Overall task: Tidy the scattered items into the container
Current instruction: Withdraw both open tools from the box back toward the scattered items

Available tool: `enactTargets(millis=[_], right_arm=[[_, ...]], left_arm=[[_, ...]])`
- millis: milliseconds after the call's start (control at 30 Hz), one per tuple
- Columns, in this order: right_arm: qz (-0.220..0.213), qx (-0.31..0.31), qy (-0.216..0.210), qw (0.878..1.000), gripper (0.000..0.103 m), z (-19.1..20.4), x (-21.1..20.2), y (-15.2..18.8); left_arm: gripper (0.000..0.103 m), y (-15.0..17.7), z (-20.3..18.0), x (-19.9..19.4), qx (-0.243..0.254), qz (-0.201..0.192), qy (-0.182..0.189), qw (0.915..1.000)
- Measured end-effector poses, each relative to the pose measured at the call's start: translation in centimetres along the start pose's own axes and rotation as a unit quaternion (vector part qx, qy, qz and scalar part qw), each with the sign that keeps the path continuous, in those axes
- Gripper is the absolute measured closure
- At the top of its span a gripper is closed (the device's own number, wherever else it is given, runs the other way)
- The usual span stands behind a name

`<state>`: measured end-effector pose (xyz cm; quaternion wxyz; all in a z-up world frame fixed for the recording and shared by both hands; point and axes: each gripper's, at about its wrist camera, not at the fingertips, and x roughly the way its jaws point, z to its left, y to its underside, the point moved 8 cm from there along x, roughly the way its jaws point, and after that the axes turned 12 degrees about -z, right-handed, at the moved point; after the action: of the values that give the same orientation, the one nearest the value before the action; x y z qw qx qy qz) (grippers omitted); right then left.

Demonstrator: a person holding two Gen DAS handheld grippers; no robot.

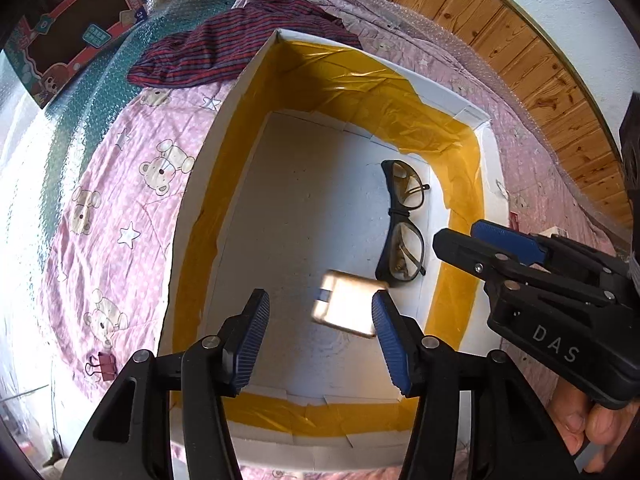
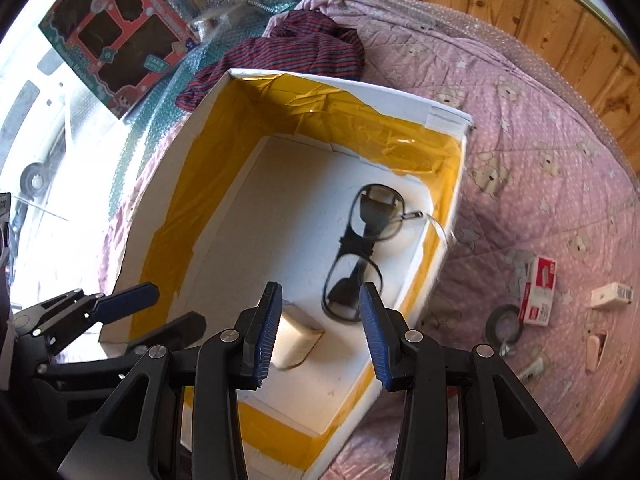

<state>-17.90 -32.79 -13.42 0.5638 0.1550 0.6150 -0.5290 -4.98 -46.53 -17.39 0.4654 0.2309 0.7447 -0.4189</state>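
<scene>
A white foam box [image 1: 224, 132] [image 2: 400, 98], lined with yellow tape, sits on a pink bear-print quilt. Black-framed glasses [image 1: 396, 212] [image 2: 352, 246] lie on its floor at the right. A small beige box [image 1: 348, 304] [image 2: 296, 340] shows motion-blurred inside the container; no pad touches it. My left gripper [image 1: 320, 340] [image 2: 160, 312] hangs open over the near part of the container, the beige box showing between its fingers. My right gripper [image 2: 320, 336] [image 1: 456, 234] is open above the container's near right side, holding nothing.
A red binder clip [image 1: 102, 364] lies on the quilt left of the container. To the right lie a red-and-white box [image 2: 538, 296], a small white box [image 2: 612, 294] and a dark tape roll [image 2: 504, 326]. Behind are striped cloth [image 1: 224, 48], a toy package [image 2: 116, 36] and wood panelling.
</scene>
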Motion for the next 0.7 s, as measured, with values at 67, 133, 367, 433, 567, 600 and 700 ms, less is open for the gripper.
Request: enactTargets(millis=[67, 133, 367, 433, 567, 600, 700], right_arm=[[-0.012, 0.010, -0.001, 1.000, 0.059, -0.2, -1.3, 0.6], [-0.030, 0.023, -0.006, 0.999, 0.059, -0.3, -2.8, 1.3], [-0.062, 0.046, -0.006, 0.997, 0.059, -1.1, -7.1, 3.7], [-0.067, 0.052, -0.001, 0.996, 0.059, -1.4, -8.1, 4.6], [-0.076, 0.062, 0.004, 0.995, 0.059, -2.1, -9.6, 5.9], [-0.078, 0.065, 0.005, 0.995, 0.059, -2.3, -10.0, 6.3], [-0.084, 0.074, 0.010, 0.994, 0.059, -2.9, -11.0, 7.4]], left_arm=[[0.048, 0.3, -0.3, -0.7, 0.006, -0.005, 0.001, 1.0000], [0.048, 0.6, -0.8, -1.5, 0.015, -0.011, 0.004, 0.9998], [0.048, 2.0, -3.0, -4.1, 0.046, -0.028, 0.017, 0.9984], [0.048, 2.4, -3.8, -5.1, 0.056, -0.033, 0.022, 0.9977], [0.048, 2.9, -5.8, -6.6, 0.081, -0.047, 0.027, 0.9952], [0.048, 3.0, -6.3, -6.9, 0.087, -0.050, 0.028, 0.9945], [0.048, 3.7, -7.7, -7.9, 0.102, -0.055, 0.036, 0.9926]])
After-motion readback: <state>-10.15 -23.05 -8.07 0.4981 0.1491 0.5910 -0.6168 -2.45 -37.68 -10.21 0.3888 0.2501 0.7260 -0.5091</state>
